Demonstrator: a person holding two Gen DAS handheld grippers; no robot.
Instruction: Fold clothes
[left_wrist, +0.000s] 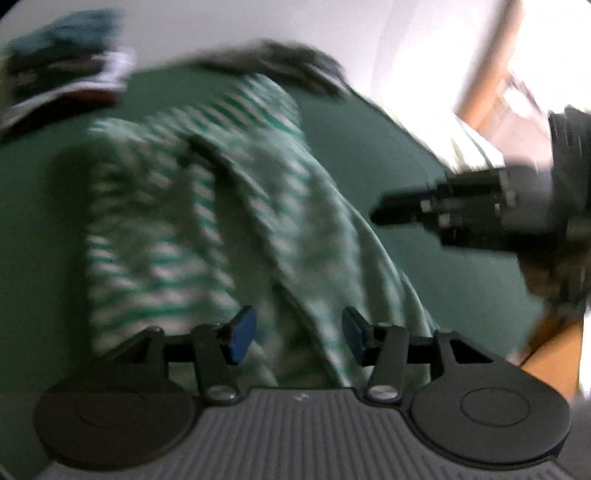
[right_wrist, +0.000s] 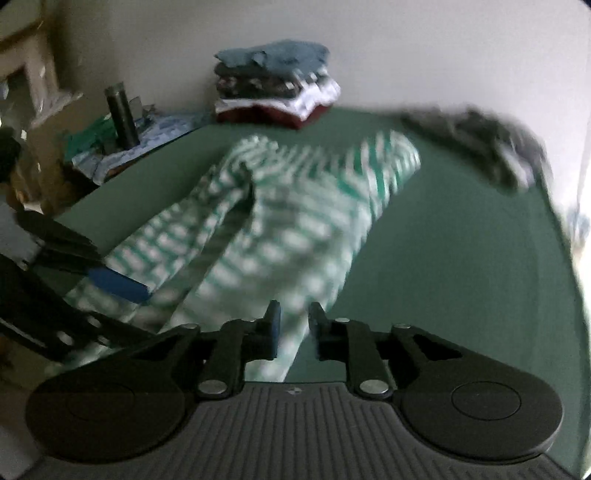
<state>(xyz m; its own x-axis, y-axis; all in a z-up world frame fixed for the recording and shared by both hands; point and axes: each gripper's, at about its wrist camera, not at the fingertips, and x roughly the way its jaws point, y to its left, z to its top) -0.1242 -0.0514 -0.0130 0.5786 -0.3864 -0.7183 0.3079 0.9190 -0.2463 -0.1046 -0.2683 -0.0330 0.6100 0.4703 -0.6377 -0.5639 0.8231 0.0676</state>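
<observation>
Green cloth is covering the table (right_wrist: 461, 258), which is standing against a pale wall; on it the striped shirt (right_wrist: 280, 221), green and white, is lying rumpled, its long axis running from the near edge, where both tools are working, away towards the far end; the pictures are blurred, so sleeves and hem cannot be told apart.

The left gripper (left_wrist: 299, 338) is hovering at the near end of the shirt with its blue pads (left_wrist: 242, 334) standing apart; cloth is showing between them, but the pads are not pressing on it, so it is judged to be holding nothing. The right gripper (right_wrist: 294, 332) is sitting at the shirt's near right edge with its jaws close together; a strip of striped cloth is passing through the narrow gap, yet whether it is pinched or merely lying behind cannot be told. Both tools are near the same end, the left one over the body of the shirt, the right one at its side, so the coming fold will probably be going lengthwise, away from them.

Further out, a stack of folded clothes (right_wrist: 277, 83) is resting at the far edge by the wall; a dark garment (right_wrist: 476, 144) is lying loose at the far right; a dark bottle (right_wrist: 122, 114) is standing on a cluttered side surface to the left.
</observation>
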